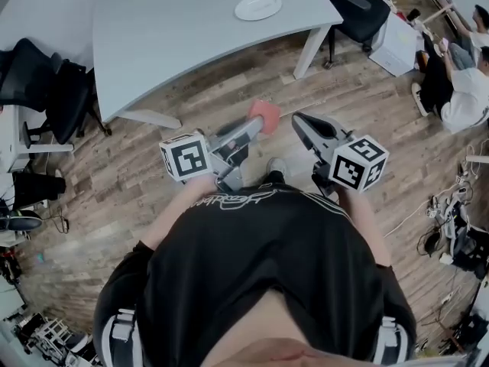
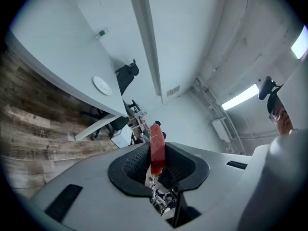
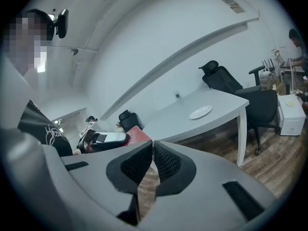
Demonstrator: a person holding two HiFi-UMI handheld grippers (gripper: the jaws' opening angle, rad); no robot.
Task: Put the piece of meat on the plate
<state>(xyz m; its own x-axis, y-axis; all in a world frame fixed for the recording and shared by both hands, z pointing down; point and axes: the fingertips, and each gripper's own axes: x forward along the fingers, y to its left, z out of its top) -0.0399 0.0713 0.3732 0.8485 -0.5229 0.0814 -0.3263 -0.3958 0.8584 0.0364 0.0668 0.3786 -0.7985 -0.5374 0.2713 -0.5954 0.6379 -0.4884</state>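
A flat red piece of meat (image 1: 266, 114) stands on edge between the jaws of my left gripper (image 1: 258, 126), which is shut on it, and its top sticks out past the fingertips (image 2: 157, 143). I hold it over the wooden floor, short of the grey table (image 1: 176, 37). The white plate (image 1: 258, 7) lies empty near the table's far right corner, and shows too in the left gripper view (image 2: 102, 85) and the right gripper view (image 3: 200, 112). My right gripper (image 1: 299, 121) is beside the left one, shut with nothing in it (image 3: 152, 146).
Black office chairs stand at the table's left (image 1: 53, 90) and behind its right corner (image 1: 359, 6). People (image 1: 462, 82) sit on the floor at the far right by a white box (image 1: 397, 44). Cables (image 1: 447, 220) lie on the floor to the right.
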